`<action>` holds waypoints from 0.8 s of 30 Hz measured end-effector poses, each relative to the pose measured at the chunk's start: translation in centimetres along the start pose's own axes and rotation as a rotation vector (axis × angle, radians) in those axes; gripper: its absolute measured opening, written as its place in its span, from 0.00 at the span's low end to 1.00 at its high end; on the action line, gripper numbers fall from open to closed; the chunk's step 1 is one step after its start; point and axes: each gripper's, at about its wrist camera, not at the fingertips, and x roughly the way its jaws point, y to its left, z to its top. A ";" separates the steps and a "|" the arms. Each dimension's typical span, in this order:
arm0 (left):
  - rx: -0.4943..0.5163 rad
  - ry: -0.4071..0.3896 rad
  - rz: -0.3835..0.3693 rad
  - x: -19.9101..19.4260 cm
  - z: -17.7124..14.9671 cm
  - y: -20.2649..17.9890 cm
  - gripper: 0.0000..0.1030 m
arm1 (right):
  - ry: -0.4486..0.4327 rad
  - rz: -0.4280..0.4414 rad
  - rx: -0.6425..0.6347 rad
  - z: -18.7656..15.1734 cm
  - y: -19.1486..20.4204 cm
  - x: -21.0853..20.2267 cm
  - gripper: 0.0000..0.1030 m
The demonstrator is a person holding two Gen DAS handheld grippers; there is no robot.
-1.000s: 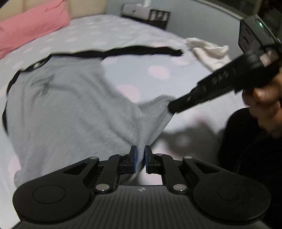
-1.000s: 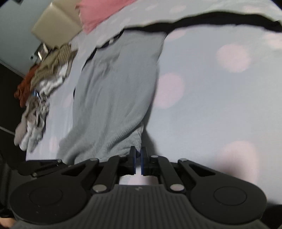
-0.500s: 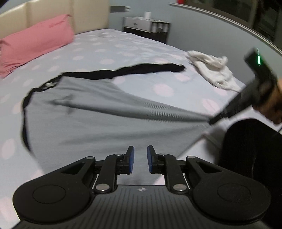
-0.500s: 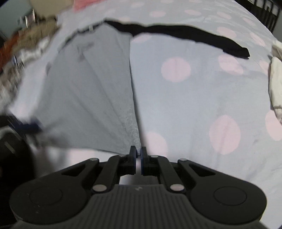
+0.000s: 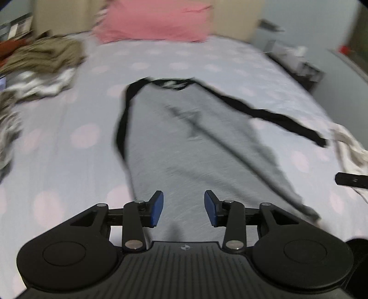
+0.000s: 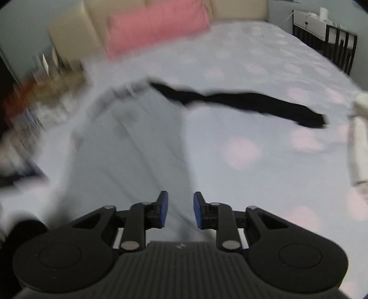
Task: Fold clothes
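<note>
A grey shirt (image 5: 191, 147) with black sleeves lies stretched out flat on the spotted bedsheet (image 5: 69, 149), collar toward the pillow. One black sleeve (image 5: 283, 120) runs out to the right; the right wrist view shows the same sleeve (image 6: 241, 101). My left gripper (image 5: 184, 208) hovers over the shirt's near hem, its jaws opening, nothing between them. My right gripper (image 6: 180, 209) is above the shirt's (image 6: 128, 147) right edge, jaws also opening and empty. A tip of the right gripper shows at the right edge of the left wrist view.
A pink pillow (image 5: 154, 19) leans on the beige headboard. A heap of brown and white clothes (image 5: 39, 66) lies on the bed's left side. A cream garment (image 5: 352, 149) sits at the right edge. A dark bedside shelf (image 6: 326, 34) stands on the right.
Both grippers let go of the shirt's hem and rose. The shirt, bunched and lifted before, now lies spread flat. The left view swung round toward the headboard.
</note>
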 end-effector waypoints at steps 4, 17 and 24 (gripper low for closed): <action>-0.016 -0.061 0.111 -3.0 0.9 -0.7 0.48 | 0.026 0.187 0.184 -1.1 1.3 4.7 0.32; -0.033 0.175 0.221 1.0 -3.8 2.0 0.41 | 0.267 0.357 -0.282 -8.8 9.3 11.0 0.31; -0.119 0.205 0.100 5.0 -8.2 4.4 0.16 | 0.238 0.318 -0.257 -8.9 8.6 10.1 0.31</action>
